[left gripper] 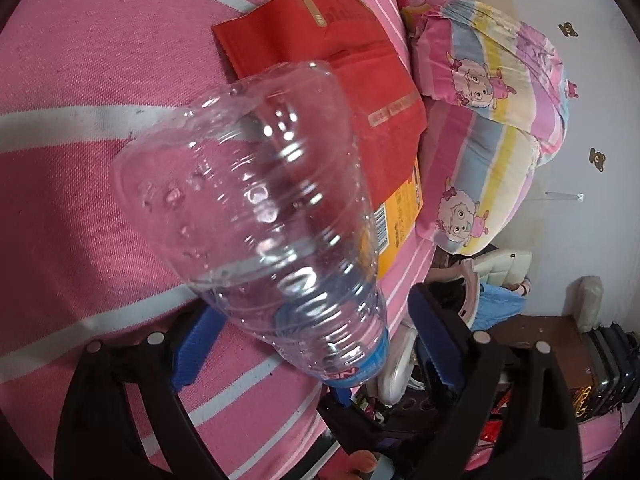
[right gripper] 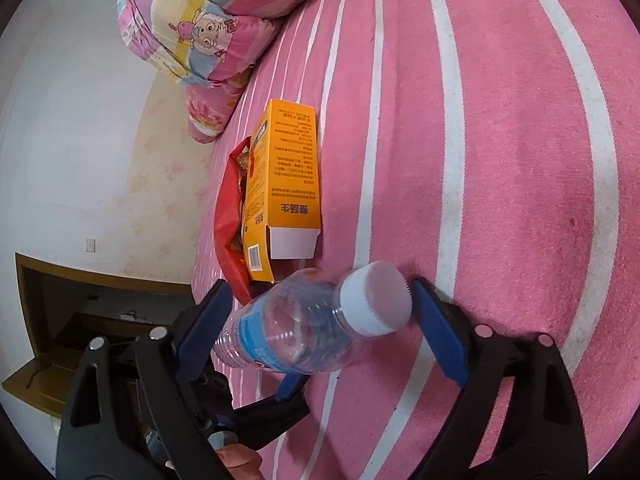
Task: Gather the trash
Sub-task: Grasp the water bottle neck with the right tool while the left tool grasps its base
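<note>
Probably bedroom: striped bed, pillows

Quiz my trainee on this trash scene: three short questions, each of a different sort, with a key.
1. Fill in: the clear bottle has a ____ cap.
2. True or false: the orange box lies on a bare wooden floor.
3. Which thing lies right against the orange box? A. a red packet B. a green cup C. a folded newspaper

Key:
1. white
2. false; it lies on the striped pink sheet
3. A
</note>
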Demonstrator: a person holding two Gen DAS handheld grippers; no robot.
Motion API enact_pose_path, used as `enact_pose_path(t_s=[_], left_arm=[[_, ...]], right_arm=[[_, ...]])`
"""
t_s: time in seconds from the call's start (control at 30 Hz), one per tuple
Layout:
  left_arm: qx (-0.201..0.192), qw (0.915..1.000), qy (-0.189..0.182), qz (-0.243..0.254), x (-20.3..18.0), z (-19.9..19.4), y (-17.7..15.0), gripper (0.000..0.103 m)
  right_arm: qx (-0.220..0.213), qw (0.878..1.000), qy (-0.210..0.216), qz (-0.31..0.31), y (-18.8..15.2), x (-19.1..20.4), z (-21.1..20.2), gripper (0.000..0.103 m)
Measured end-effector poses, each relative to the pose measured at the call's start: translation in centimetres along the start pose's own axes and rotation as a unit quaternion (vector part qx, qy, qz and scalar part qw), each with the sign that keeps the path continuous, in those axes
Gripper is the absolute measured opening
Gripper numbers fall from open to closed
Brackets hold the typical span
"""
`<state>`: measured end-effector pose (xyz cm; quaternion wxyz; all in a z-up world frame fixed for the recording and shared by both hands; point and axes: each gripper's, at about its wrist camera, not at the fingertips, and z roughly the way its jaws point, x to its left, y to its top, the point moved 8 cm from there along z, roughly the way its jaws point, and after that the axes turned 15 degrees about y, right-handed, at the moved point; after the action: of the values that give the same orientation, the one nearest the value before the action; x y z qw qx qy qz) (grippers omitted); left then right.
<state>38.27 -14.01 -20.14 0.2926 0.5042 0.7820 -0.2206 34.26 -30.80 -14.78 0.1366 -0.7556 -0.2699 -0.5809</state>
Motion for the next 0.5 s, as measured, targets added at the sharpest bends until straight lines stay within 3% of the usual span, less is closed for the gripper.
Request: enact_pose_path(t_s=[0.17,0.33,0.43,0.5], left_arm=[[0.005,0.9999,-0.010,-0.001,0.2,0.0,0.0,0.088],[0.005,1.0000,-0.008,0.001,0.1,0.0,-0.1,0.088],[0.004,1.0000,-0.002,-0.004,0.2,-0.1,-0.1,0.082],[0.004,0.9999,0.006,-0.011,0.7,-0.1,-0.1,0.070]], right_arm=[[-0.008,1.000,-0.010,0.007,0.1,-0.6,-0.5,0.067],[-0.012,1.000,-0.005,0.014,0.3,-1.1,-0.6,0.057],[-0.009,0.999,-0.016,0.030,0.4,-2.2,-0.8,0.033],[-0.011,0.999,-0.004,0.039,0.5,-2.3,-0.9,0.034]])
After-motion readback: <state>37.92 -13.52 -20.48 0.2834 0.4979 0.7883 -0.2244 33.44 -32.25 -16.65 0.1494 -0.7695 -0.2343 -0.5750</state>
